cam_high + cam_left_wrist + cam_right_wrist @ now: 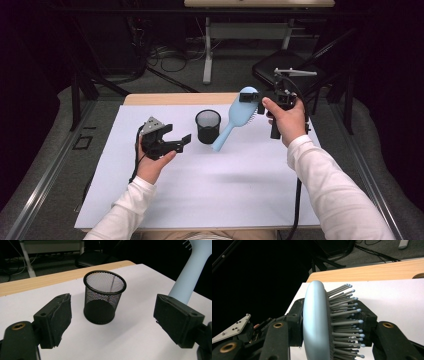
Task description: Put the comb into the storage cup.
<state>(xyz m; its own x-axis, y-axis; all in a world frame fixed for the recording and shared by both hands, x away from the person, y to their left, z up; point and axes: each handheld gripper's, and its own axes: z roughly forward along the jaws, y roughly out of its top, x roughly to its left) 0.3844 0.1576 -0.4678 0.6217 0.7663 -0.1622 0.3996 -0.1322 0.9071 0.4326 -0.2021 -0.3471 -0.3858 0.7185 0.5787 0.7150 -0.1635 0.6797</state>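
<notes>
While no writing shows, right tongs (252,100) grip hairbrush (234,117).

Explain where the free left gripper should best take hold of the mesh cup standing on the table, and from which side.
Grip the mesh cup across its round wall, coming level from the near side where the open left gripper already faces it. The cup stands upright and alone, and looks narrower than the jaw gap. The hairbrush hangs clear in the right gripper.

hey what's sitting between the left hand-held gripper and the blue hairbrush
The black mesh cup stands between the left hand-held gripper and the blue hairbrush, as the high view shows.
</notes>
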